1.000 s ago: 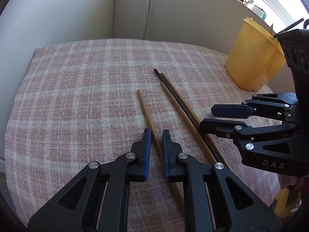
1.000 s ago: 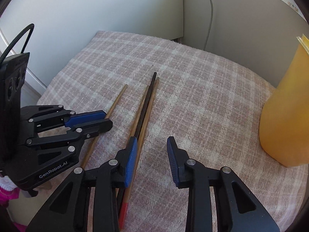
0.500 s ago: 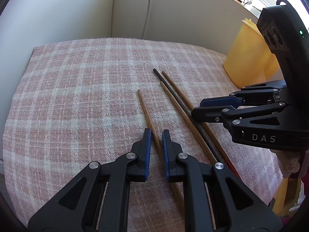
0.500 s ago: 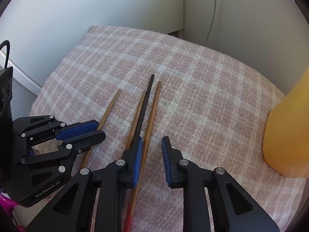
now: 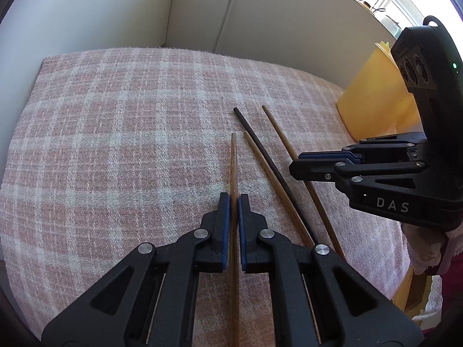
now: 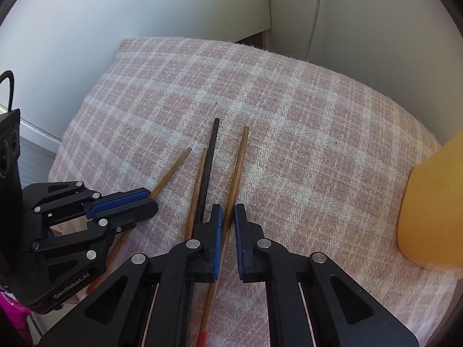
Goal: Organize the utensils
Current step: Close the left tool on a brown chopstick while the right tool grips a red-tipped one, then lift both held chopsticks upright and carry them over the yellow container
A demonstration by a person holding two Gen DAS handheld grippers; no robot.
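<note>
1. Since the earlier frames, both tongs have narrowed: the left tongs [image 5: 234, 202] now pinch a brown chopstick [image 5: 233, 167], which points straight ahead instead of slanting, and the right tongs [image 6: 228, 214] have drawn in around another brown chopstick [image 6: 238, 162].
2. Nearest, the left pads [image 5: 225, 217] sit tight on the stick; it looks gripped, its tip just off or on the plaid cloth [image 5: 115, 144].
3. The right tongs stand narrow with the stick between them; the left pad touches it, but a small gap shows on the right, so the grip looks unfinished.
4. Between the two lie a black chopstick [image 6: 209, 156] and a third brown one [image 6: 198, 179], touching side by side on the counter.
5. Farthest, the yellow holder [image 5: 373, 98] stands at the right edge.
6. To do this well, I would close the right tongs fully before lifting, raise both sticks level, and avoid dragging the neighbours.
</note>
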